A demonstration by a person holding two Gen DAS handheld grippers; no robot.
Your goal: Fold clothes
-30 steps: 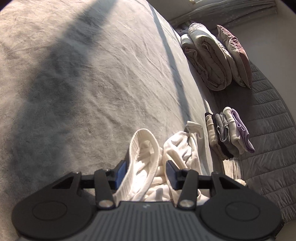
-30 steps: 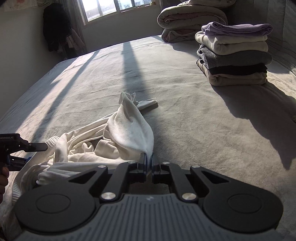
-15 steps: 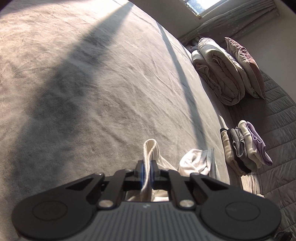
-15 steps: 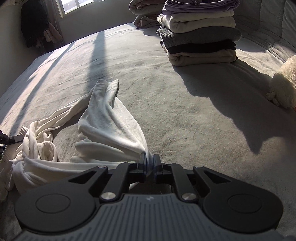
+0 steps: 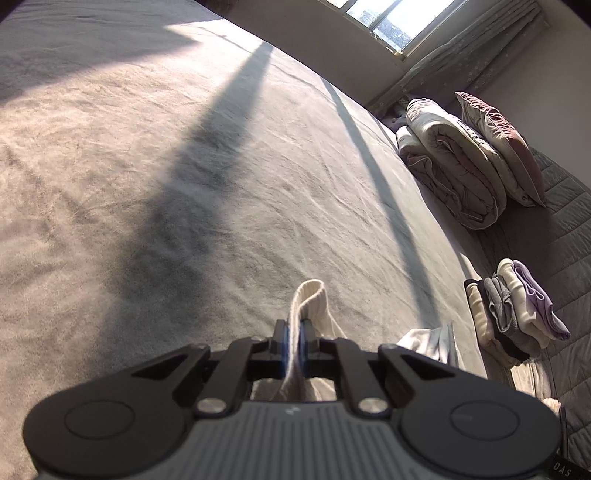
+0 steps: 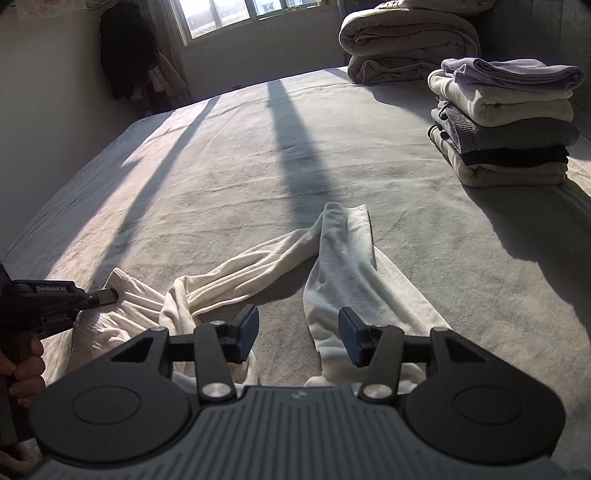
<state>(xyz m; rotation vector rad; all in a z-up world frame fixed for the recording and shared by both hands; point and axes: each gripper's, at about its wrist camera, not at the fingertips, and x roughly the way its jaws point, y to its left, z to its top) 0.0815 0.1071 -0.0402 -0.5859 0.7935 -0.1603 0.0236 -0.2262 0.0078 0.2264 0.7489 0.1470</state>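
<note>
Left gripper (image 5: 291,341) had its fingers closed tight on a ribbed edge of the white garment (image 6: 332,254), a loop of that edge standing up between the blue pads (image 5: 281,341). Seen from the right wrist camera, the same gripper (image 6: 107,294) sat at the far left of the frame, tip touching the ribbed hem, with a hand (image 6: 22,373) wrapped round its handle. Right gripper (image 6: 299,328) was wide open and held nothing; one leg-like length of the garment ran on the bed between and just under its fingers, the right pad close to the cloth's edge. Garment lay on the grey bedspread (image 6: 221,177), two long lengths crossing near the far end, the rest bunched toward the left gripper. Stack of folded clothes (image 6: 506,125) stood well apart at the right, purple item on top, then cream, grey, dark and beige. Rolled duvet (image 6: 406,40) beyond it near the headboard; in the left wrist view a pillow (image 5: 502,147) leaned beside the duvet. Window (image 6: 251,11) at the far wall, dark clothing (image 6: 129,55) hanging left of it. Long shadow bars crossed the bedspread.
</note>
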